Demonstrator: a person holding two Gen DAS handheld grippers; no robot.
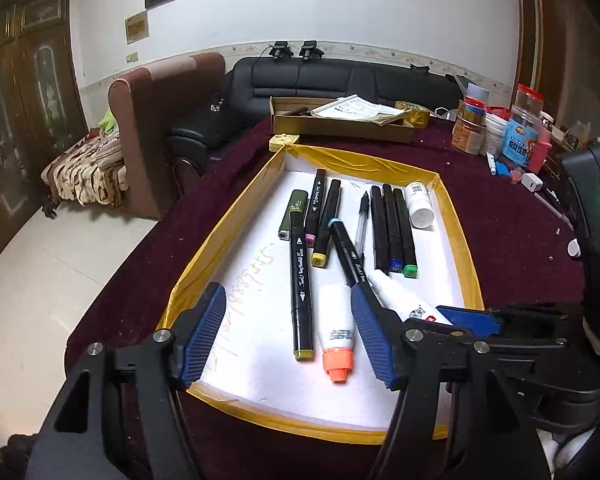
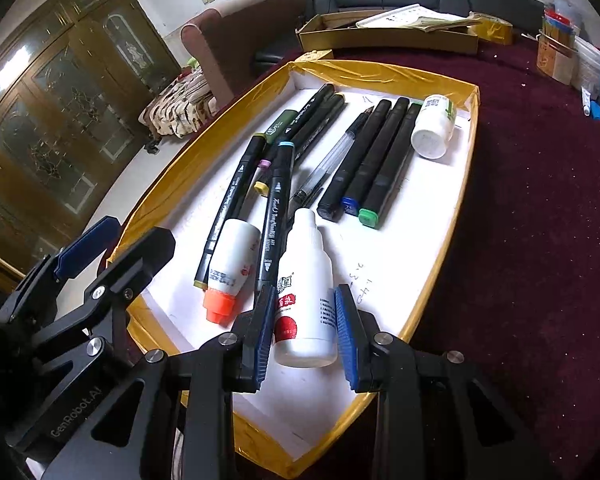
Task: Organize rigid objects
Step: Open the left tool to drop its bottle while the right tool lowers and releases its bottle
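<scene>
Three black markers (image 2: 360, 160) and a pill bottle (image 2: 434, 130) lie tidy in the tray (image 2: 440, 80); other markers (image 1: 320, 232) are crossed. Your right gripper (image 2: 302, 332) brackets the white dropper bottle (image 2: 306, 300), apparently clenched; your left gripper (image 1: 288, 332) hangs released over the orange-capped bottle (image 1: 336, 336).

"GenRobot.AI" embossed on black gripper arm (image 2: 74, 416). "33" on yellow marker cap (image 1: 318, 260). Script lettering on marker barrels and bottle labels unreadable.
</scene>
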